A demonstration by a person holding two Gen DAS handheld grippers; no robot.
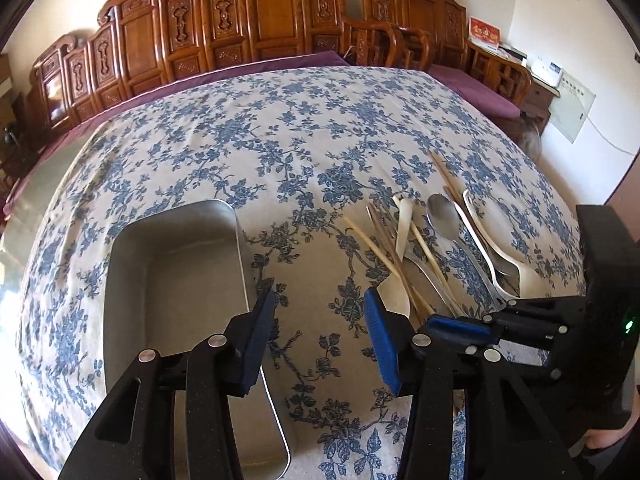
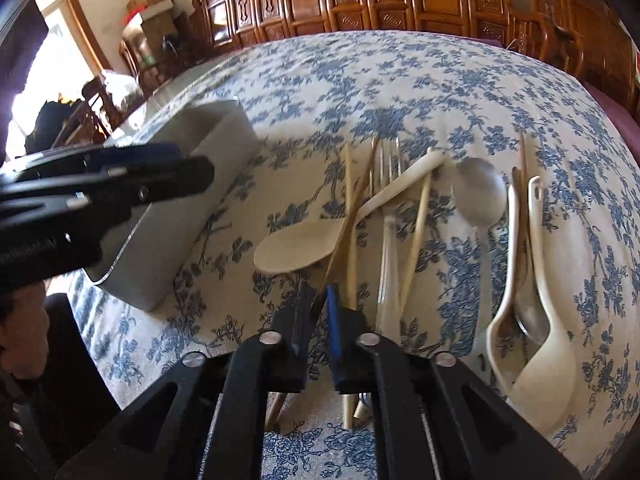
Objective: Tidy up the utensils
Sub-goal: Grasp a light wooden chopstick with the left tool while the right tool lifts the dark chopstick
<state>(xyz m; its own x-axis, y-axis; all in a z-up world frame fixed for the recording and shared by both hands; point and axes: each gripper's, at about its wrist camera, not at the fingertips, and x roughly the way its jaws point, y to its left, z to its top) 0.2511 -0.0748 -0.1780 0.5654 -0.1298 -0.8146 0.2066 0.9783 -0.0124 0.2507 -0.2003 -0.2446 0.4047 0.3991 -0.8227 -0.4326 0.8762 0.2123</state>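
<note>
Low in the right wrist view, right gripper (image 2: 320,312) pinched onto a brown chopstick (image 2: 347,222) among the heaped utensils at frame centre. Left gripper (image 1: 320,320) spread wide, holding nothing, hovering over the floral tablecloth (image 1: 280,140). Metal tray (image 1: 176,280) at lower left; steel spoon (image 1: 442,216), cream spoons (image 2: 536,360), fork (image 2: 388,168) right of it.

Carved wooden chairs (image 1: 256,28) line a white wall (image 1: 560,40) behind a blue-floral tablecloth (image 1: 280,140); daylight enters a window (image 2: 52,52).
</note>
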